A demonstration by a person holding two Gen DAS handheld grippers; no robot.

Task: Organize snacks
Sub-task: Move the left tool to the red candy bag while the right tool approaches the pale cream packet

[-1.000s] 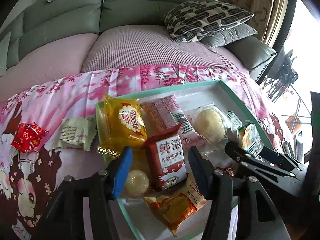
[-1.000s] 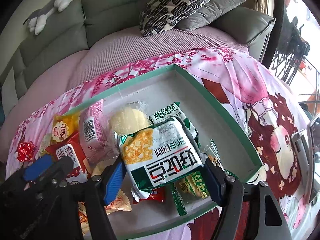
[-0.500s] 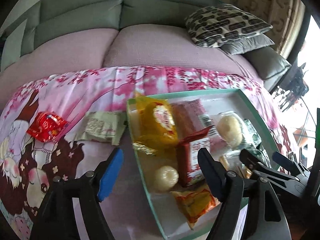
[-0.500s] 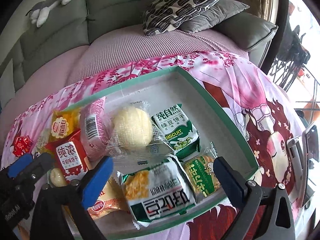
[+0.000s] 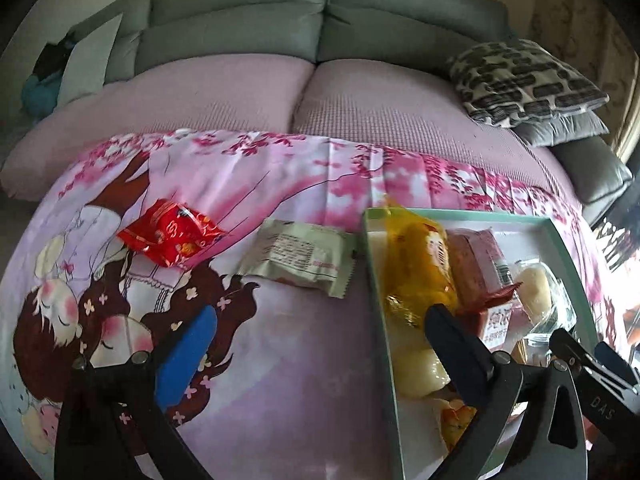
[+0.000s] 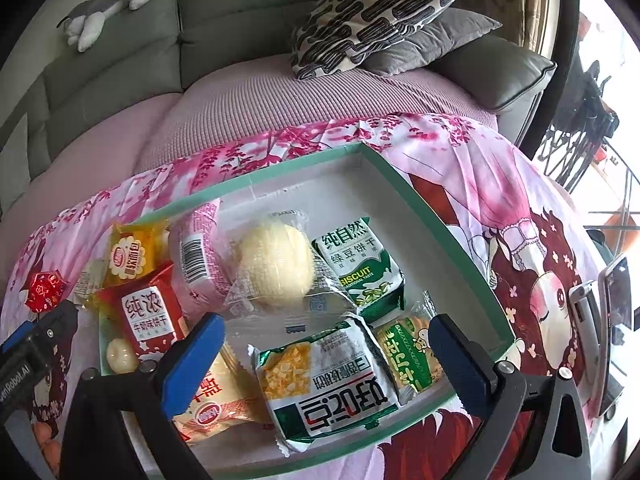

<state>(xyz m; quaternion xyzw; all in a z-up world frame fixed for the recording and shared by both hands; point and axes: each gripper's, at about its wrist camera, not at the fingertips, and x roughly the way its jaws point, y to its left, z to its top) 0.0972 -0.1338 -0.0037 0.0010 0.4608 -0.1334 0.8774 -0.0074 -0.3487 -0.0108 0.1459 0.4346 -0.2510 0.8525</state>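
Left wrist view looks down past the left gripper (image 5: 316, 344), whose jaws have just been opening and now stand wide with nothing between them, over the pink printed cloth (image 5: 280, 360). Two snacks lie loose on that cloth, left of the green-rimmed tray (image 5: 376, 320): a red packet (image 5: 170, 236) and, just beside the tray's rim, a pale green packet (image 5: 300, 258) with its long axis running left to right. Only this view shows the pale packet clearly.

Right wrist view shows the tray's contents far better. The right gripper (image 6: 326, 344) hangs above it, jaws spread wide and empty, having just opened. Below them lies a green-and-white packet (image 6: 324, 376), its print upside down, long axis running toward the camera. Behind it sit a round yellow cake (image 6: 278, 266) in clear wrap and a green biscuit packet (image 6: 358, 266).
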